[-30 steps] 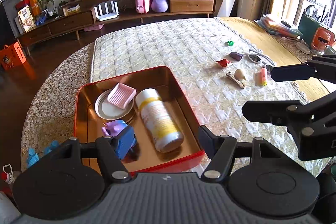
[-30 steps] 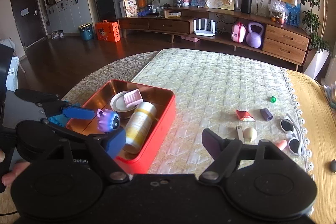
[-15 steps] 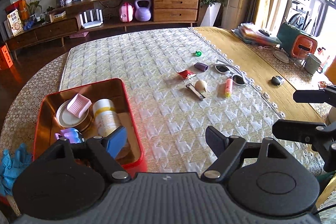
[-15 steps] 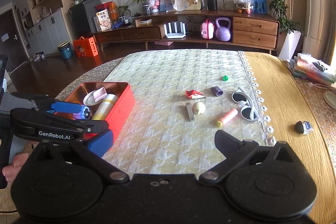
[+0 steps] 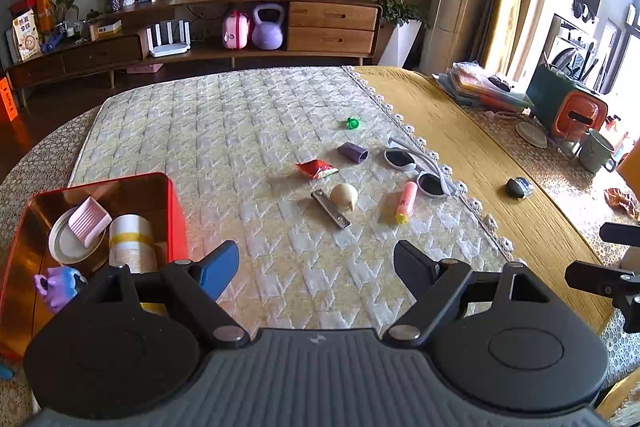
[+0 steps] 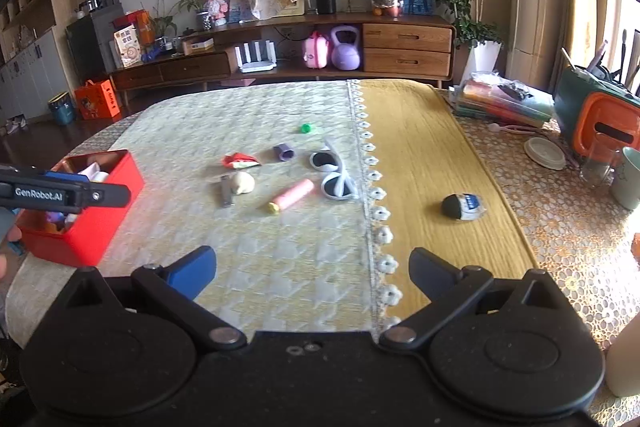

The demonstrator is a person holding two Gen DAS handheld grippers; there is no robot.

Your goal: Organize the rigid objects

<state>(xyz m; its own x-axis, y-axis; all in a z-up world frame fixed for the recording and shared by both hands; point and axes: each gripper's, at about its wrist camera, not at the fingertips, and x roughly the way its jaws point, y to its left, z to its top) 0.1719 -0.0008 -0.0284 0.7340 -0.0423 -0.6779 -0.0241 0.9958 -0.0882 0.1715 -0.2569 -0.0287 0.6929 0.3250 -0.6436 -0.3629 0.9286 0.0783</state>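
Observation:
A red tin box [image 5: 176,211] at the left holds a white bottle [image 5: 128,247], a pink dish [image 5: 88,223] and a purple toy [image 5: 56,287]. My left gripper [image 5: 316,257] hangs open and empty over the quilted cloth, just right of the box. Beyond it lie a metal clipper [image 5: 330,209], a cream bulb [image 5: 344,194], a red packet [image 5: 318,169], a purple cap [image 5: 353,151], a pink tube [image 5: 406,201], white sunglasses [image 5: 416,171] and a green bead [image 5: 352,123]. My right gripper [image 6: 312,261] is wide open and empty near the lace edge, short of the pink tube [image 6: 290,195].
A dark wrapped lump [image 6: 462,206] lies on the yellow runner [image 6: 424,155]. At the far right stand a mug [image 6: 628,179], a glass, a coaster, an orange-green case [image 6: 600,123] and stacked papers [image 6: 504,99]. A hand shows at the left edge of the right wrist view.
The left gripper let go of the purple toy, which now lies in the box. Both grippers swung right, away from the box toward the loose items, and their jaws widened.

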